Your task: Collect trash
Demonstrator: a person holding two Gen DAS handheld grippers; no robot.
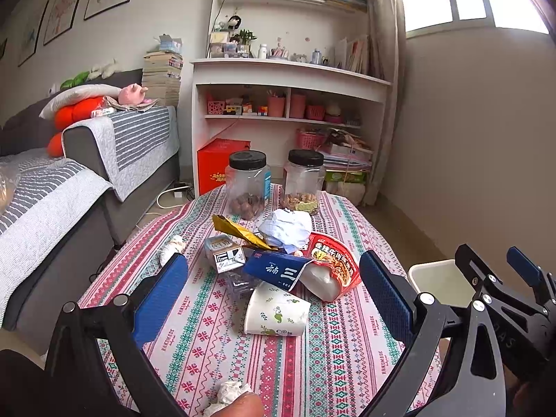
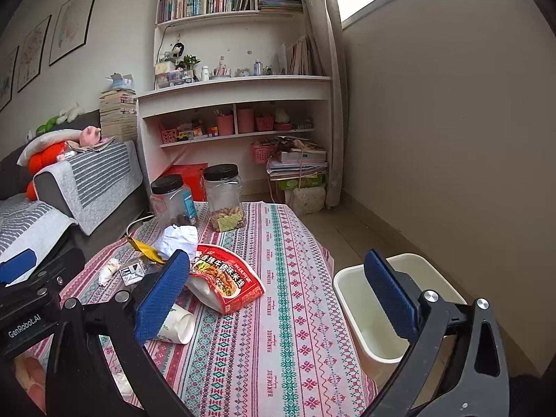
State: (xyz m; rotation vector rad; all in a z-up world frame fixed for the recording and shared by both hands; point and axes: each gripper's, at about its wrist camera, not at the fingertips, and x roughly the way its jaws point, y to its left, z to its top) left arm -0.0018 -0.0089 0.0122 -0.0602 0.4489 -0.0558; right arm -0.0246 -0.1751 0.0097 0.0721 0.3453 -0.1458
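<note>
Now both grippers gape wide: left gripper (image 1: 274,292) frames the cup (image 1: 276,311), right gripper (image 2: 278,288) beside the bin (image 2: 354,299).

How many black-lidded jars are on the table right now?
2. Both stand at the table's far end: the left jar holding dark round nuts, the right jar beside it holding lighter nuts. Neither looks like trash.

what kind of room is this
Most likely a home living room. A grey sofa with striped throws and plush toys stands beside a low table covered in a patterned cloth, and a white bookshelf packed with books and knick-knacks stands behind. Snack jars and wrappers litter the table.
</note>
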